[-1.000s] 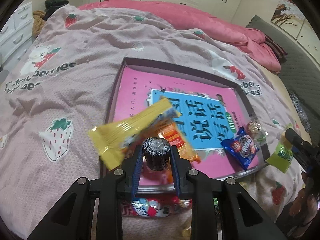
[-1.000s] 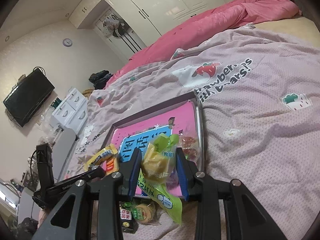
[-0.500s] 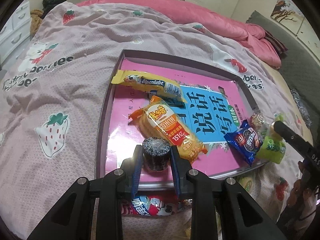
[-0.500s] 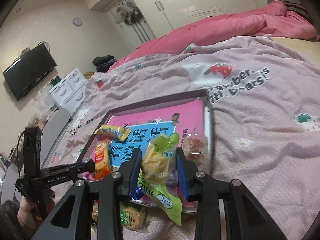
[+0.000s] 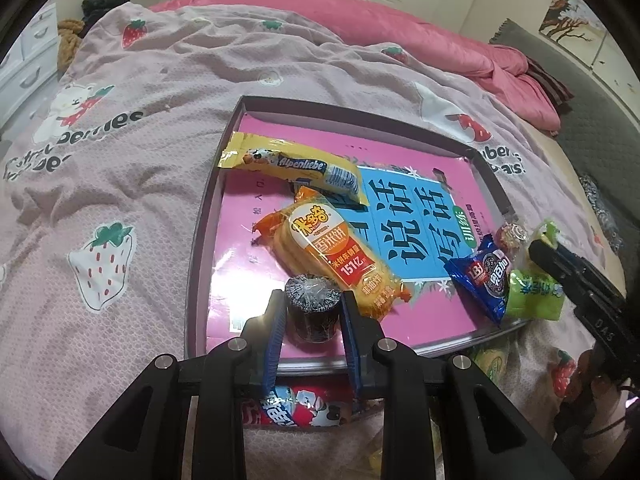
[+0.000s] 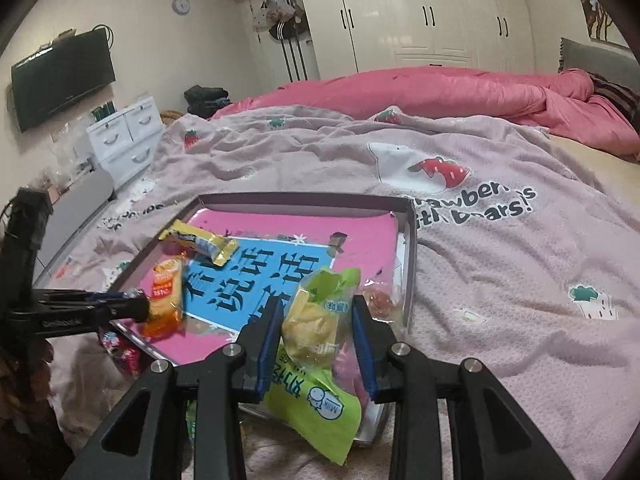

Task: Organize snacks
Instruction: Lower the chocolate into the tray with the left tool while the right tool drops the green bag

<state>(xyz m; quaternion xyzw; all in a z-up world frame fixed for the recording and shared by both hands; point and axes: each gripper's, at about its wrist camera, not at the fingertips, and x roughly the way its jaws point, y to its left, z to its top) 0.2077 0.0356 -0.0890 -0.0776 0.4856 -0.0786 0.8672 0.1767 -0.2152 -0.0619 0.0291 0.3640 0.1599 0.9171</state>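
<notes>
My left gripper (image 5: 312, 312) is shut on a small dark foil-topped cup (image 5: 311, 294), just above the near edge of a shallow grey tray (image 5: 200, 240) lined with a pink and blue cover. In the tray lie a yellow Alpenliebe pack (image 5: 288, 166), an orange rice-cracker pack (image 5: 332, 256), a blue cookie packet (image 5: 480, 276) and a clear-wrapped candy (image 5: 512, 234). My right gripper (image 6: 316, 308) is shut on a crumpled green snack bag (image 6: 316, 396), which hangs over the tray's (image 6: 304, 199) near right corner. The left wrist view shows that bag (image 5: 532, 292) at the tray's right edge.
The tray rests on a pink strawberry-print bedspread (image 5: 120, 160). A red packet (image 5: 304, 404) and a green round packet (image 5: 488, 360) lie on the bed in front of the tray. A pink quilt (image 6: 440, 88) is piled at the back. White drawers (image 6: 124, 136) stand left of the bed.
The yellow pack, in mid-air by my left gripper a second ago, now lies at the tray's far left. My right gripper rolled level and brought the green bag to the tray's edge.
</notes>
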